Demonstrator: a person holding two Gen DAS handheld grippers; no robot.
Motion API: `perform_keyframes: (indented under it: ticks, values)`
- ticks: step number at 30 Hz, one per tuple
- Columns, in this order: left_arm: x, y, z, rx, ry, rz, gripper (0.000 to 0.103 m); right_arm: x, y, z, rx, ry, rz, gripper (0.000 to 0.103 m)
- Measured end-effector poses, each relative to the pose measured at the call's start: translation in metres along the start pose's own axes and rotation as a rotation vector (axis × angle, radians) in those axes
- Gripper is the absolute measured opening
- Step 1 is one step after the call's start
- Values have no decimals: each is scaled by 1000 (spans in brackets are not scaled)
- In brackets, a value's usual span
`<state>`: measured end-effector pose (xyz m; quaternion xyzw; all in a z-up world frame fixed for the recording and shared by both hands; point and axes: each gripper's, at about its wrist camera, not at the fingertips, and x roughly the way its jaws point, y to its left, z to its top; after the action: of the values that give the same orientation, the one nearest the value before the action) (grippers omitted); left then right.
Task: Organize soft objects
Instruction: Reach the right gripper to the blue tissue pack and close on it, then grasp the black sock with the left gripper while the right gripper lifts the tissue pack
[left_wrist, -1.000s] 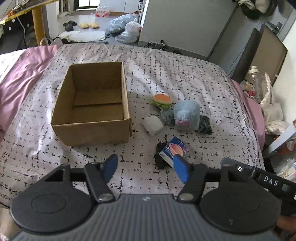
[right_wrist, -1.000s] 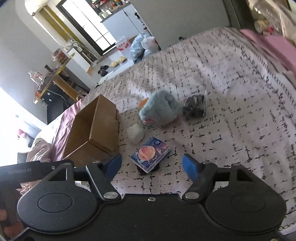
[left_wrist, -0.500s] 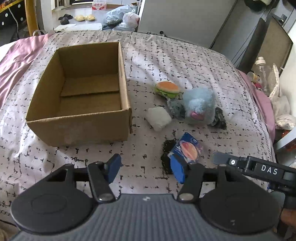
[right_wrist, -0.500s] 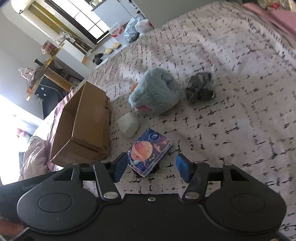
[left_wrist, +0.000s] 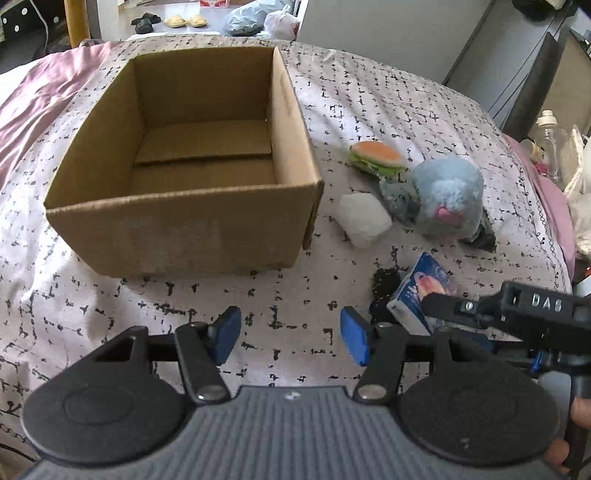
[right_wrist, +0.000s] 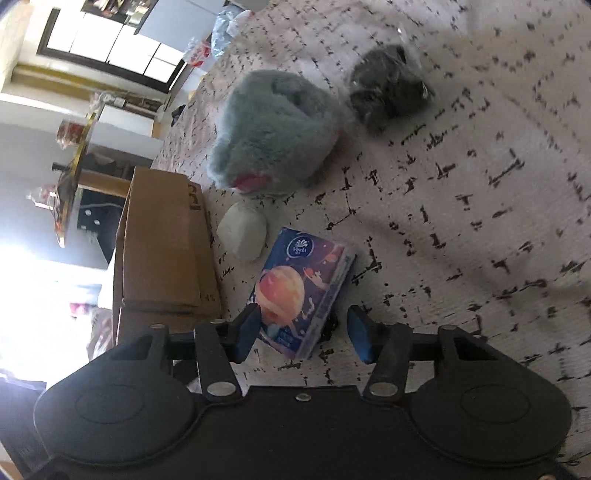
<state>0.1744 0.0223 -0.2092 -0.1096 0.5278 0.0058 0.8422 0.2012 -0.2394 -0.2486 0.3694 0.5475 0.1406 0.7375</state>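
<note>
nothing packed yet: cardboard box (left_wrist: 207, 155) empty; plush toy (right_wrist: 273, 133) at twelve o'clock, unsorted. right gripper (right_wrist: 304, 334) spread around tissue pack (right_wrist: 303, 291); left gripper (left_wrist: 290, 338) spread, holding nothing.

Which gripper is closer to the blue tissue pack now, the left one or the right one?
Right. The right gripper is open with the tissue pack reaching in between its fingers. The left gripper, also open, sits over bare bedspread left of the pack.
</note>
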Motion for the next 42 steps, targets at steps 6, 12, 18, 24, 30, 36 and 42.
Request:
perform_keyframes:
  ticks: [6,12,18,24,30,36,42]
  values:
    - [8,1,-8,0,3,-17,59,4,-6,2,61,-7,35,48]
    - [16,-8,-13,23,-1,-54,59,0,-17,2,106,-56,63,32]
    - [25,-20,-7,46,-21,-97,59,-19,-19,1,54,-116,6,29]
    - [30,-39,-3,107,-38,-138,59,-32,-22,0,4,-138,-55,27]
    - [42,-52,-4,138,-15,-153,59,-41,-18,-3,-29,-142,-119,26]
    - [51,-63,-4,151,-6,-169,59,-47,-12,-8,-67,-138,-160,26]
    - [58,-74,-5,169,11,-178,45,-53,3,-10,-151,-178,-233,26]
